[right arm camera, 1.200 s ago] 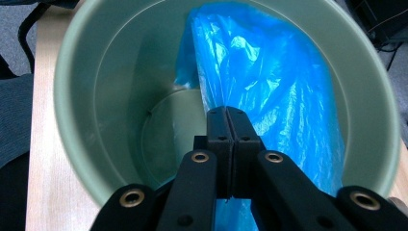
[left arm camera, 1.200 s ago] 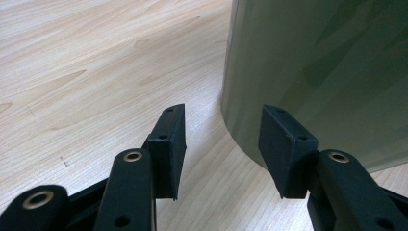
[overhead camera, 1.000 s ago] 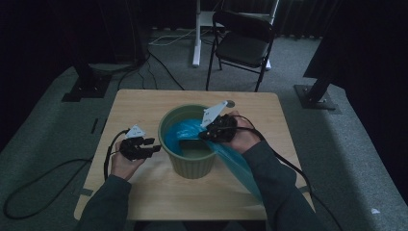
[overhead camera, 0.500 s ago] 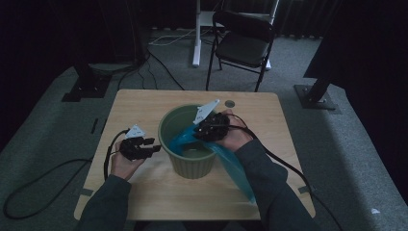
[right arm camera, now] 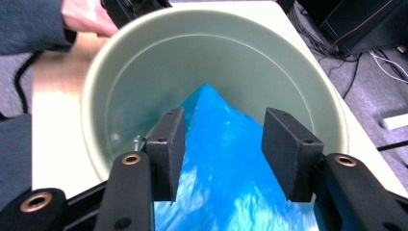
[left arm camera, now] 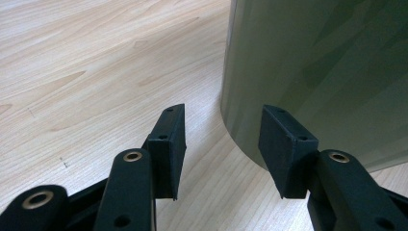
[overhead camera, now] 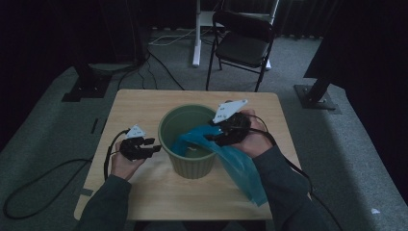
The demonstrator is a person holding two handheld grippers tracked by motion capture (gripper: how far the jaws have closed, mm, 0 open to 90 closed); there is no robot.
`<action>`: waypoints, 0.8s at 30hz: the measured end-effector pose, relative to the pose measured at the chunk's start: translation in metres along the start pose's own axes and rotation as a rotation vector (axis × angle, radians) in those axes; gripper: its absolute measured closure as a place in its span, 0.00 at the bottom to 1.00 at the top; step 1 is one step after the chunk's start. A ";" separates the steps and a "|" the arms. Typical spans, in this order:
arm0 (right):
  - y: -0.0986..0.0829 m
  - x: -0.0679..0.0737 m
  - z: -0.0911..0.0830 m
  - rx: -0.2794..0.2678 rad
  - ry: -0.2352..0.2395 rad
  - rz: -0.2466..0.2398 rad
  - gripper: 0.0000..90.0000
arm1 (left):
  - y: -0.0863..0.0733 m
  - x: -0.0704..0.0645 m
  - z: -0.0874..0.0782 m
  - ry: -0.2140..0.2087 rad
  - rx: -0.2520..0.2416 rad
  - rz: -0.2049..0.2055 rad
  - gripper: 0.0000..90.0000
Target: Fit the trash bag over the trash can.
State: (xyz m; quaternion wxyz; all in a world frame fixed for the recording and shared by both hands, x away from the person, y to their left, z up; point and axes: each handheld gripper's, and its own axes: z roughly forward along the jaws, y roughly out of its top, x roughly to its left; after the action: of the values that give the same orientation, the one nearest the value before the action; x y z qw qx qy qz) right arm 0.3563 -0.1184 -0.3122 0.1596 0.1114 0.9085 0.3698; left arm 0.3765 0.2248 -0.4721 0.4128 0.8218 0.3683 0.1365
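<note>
We see a pale green round bin [overhead camera: 187,144] standing upright at the middle of the wooden table [overhead camera: 144,103], its mouth open and its wall smooth. A bright blue plastic bag [overhead camera: 240,168] lies over the bin's rim at about four o'clock, one pointed end reaching down inside [right arm camera: 211,120], the rest trailing onto the table toward five o'clock. Our right gripper [right arm camera: 223,139] hangs over the rim with its jaws apart, the bag passing between them. Our left gripper [left arm camera: 221,139] sits at the bin's nine o'clock side, jaws apart and empty, just beside the bin's wall.
</note>
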 end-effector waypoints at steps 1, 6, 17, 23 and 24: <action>0.000 0.000 0.000 0.000 0.000 0.000 0.56 | 0.000 0.000 0.000 0.000 0.000 0.000 0.58; -0.015 0.000 -0.010 -0.002 -0.024 0.027 0.58 | 0.000 0.000 0.000 -0.001 -0.003 -0.001 0.58; -0.048 0.003 -0.030 0.008 -0.048 0.106 0.54 | 0.001 0.000 -0.001 -0.004 -0.003 0.003 0.58; -0.061 0.011 -0.036 -0.001 -0.066 0.146 0.53 | 0.001 0.000 -0.001 -0.006 -0.002 0.004 0.59; -0.068 0.016 -0.036 0.001 -0.071 0.153 0.51 | 0.001 0.000 -0.001 -0.008 -0.004 0.005 0.59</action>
State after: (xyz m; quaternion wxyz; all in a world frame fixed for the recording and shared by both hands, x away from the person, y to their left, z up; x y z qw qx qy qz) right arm 0.3223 -0.1842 -0.3397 0.1630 0.1939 0.8913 0.3761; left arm 0.3761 0.2252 -0.4707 0.4157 0.8223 0.3643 0.1353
